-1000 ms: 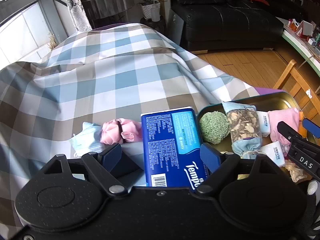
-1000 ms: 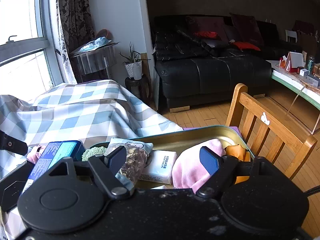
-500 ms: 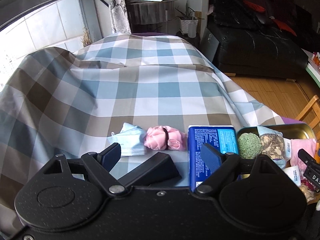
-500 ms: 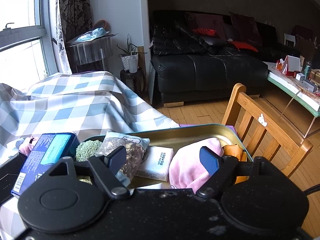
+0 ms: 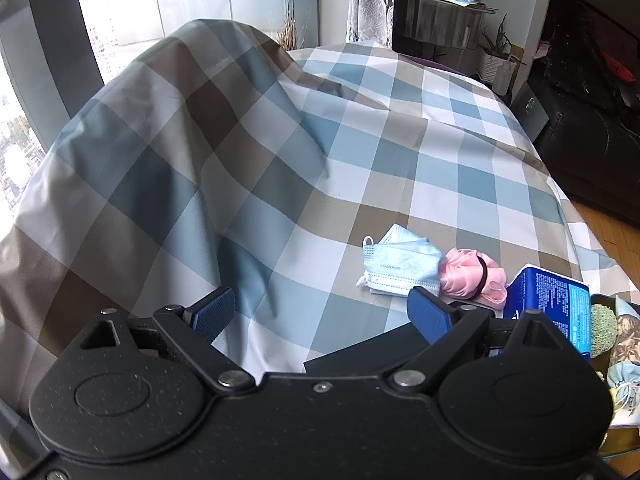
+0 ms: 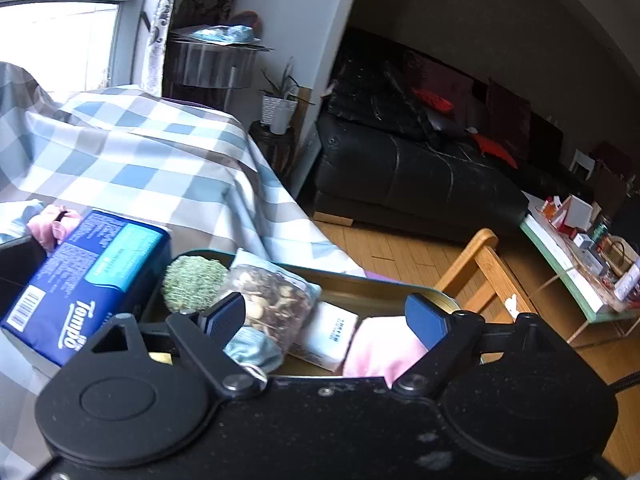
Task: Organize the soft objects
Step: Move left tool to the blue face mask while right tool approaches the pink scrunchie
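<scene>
Blue pads tip both hand-held grippers, and each pair of jaws stands wide with nothing gripped, having just been opening. The left hand-held gripper (image 5: 322,314) tilts steeply down over the checked cloth (image 5: 256,152) covering the surface, its pads over bare cloth. Just beyond its right pad lie a mask (image 5: 400,266) and, touching it, a pink scrunchie (image 5: 470,276). Beside the scrunchie sits a blue tissue pack (image 5: 550,304).

The right hand-held gripper (image 6: 326,318) points less steeply down and is rolled to one side, hovering over a metal tray (image 6: 360,286). In the tray sit a green scrubber (image 6: 192,282), a sachet (image 6: 272,308), a white tissue packet (image 6: 328,334) and a pink cloth (image 6: 380,354). The tissue pack leans at the tray's left end. A wooden chair (image 6: 488,272) stands beyond the tray.
</scene>
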